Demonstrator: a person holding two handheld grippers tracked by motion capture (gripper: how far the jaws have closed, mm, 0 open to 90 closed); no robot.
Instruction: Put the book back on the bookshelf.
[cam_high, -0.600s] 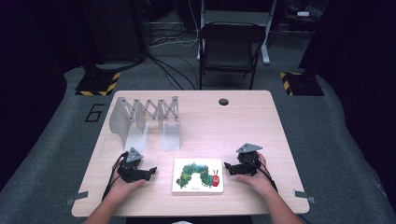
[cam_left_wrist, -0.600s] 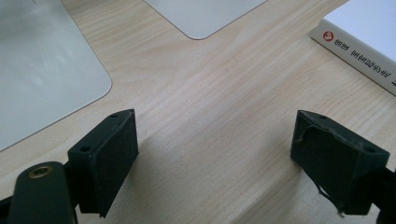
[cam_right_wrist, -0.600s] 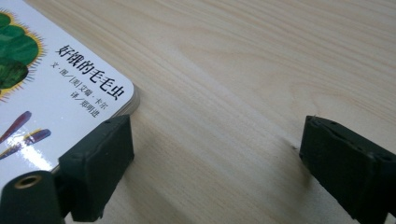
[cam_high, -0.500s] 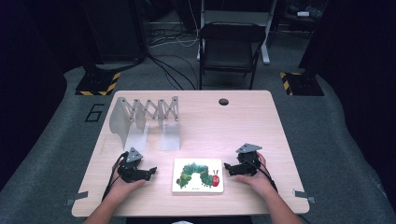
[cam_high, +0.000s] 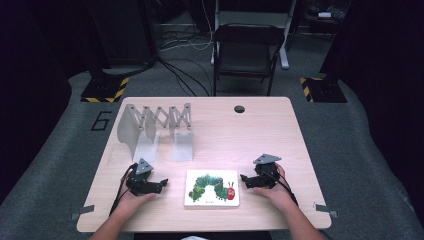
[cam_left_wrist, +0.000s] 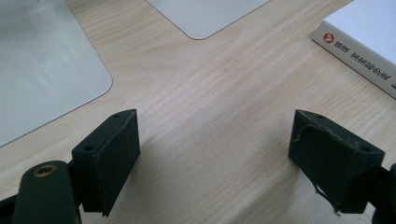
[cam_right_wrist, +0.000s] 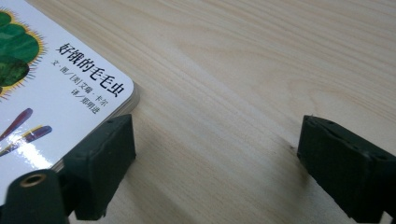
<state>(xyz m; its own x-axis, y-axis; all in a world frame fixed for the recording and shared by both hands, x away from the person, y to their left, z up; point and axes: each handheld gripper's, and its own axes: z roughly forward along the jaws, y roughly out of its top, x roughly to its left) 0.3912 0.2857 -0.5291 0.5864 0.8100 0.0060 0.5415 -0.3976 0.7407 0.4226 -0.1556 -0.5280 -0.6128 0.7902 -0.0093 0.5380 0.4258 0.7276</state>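
Book (cam_high: 212, 188), a white board book with a green caterpillar on its cover, lies flat on the tabletop (cam_high: 235, 135) near the front edge, between the two hands. Left hand-held gripper (cam_high: 161, 183) rests on the wood just left of the book, jaws pointing toward it; in the left gripper view (cam_left_wrist: 215, 154) the jaws stand wide apart with bare wood between them, gripping nothing, and the spine of the book (cam_left_wrist: 359, 51) shows at the upper right, apart from the jaws. Right hand-held gripper (cam_high: 245, 178) rests just right of the book, jaws pointing toward it; in the right gripper view (cam_right_wrist: 215, 163) the jaws are likewise spread with nothing between them, one jaw just beside the rounded corner of the book (cam_right_wrist: 70, 88); whether it touches the cover cannot be told. Farther back on the left half of the tabletop stands a grey metal rack (cam_high: 155, 120), an accordion lattice with upright plates and flat foot plates. A round hole (cam_high: 239, 109) marks the far edge. A dark chair (cam_high: 247, 50) stands behind the tabletop.
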